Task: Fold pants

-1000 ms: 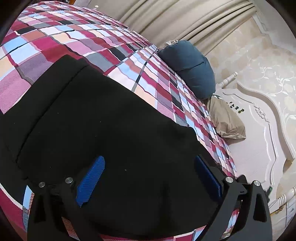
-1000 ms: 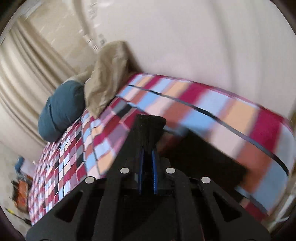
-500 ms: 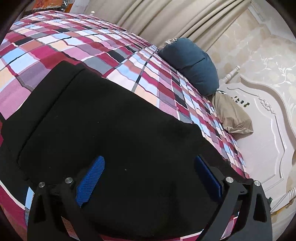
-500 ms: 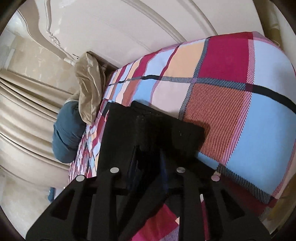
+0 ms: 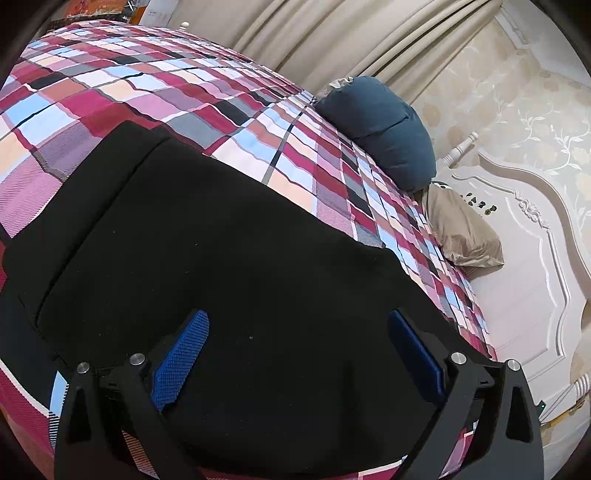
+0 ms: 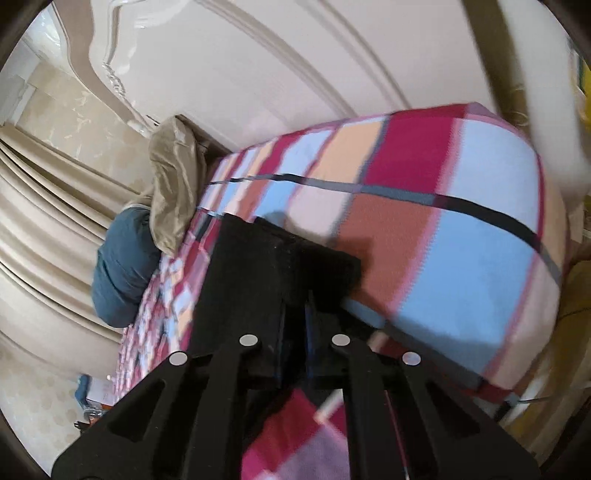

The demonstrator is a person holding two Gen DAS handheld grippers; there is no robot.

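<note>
Black pants (image 5: 229,266) spread flat on the plaid bedspread (image 5: 184,85), folded into a broad slab with a doubled layer showing as a stepped edge along the far left side. Matte, dark fabric, flecked with a little lint, smooth across the middle with no deep wrinkles. Left gripper (image 5: 295,350) low over the near part of the cloth, blue fingers (image 5: 181,356) spread wide, nothing between the pads but open fabric beneath. Beyond the fingers and to their right, a blue pillow (image 5: 384,129) and a tan pillow (image 5: 461,229) against the white headboard (image 5: 532,258), beige curtains (image 5: 332,33) farther back.

In the right wrist view, right gripper (image 6: 295,317) with fingers pressed together, pinching a corner of the pants (image 6: 258,280); a thick, layered fold of black cloth between and ahead of the fingertips, its front edge squared off on the bedspread (image 6: 461,229). Slightly blurred picture. Left of the fingers, the tan pillow (image 6: 177,177) and blue pillow (image 6: 122,273); ahead and above, the headboard (image 6: 277,62).
</note>
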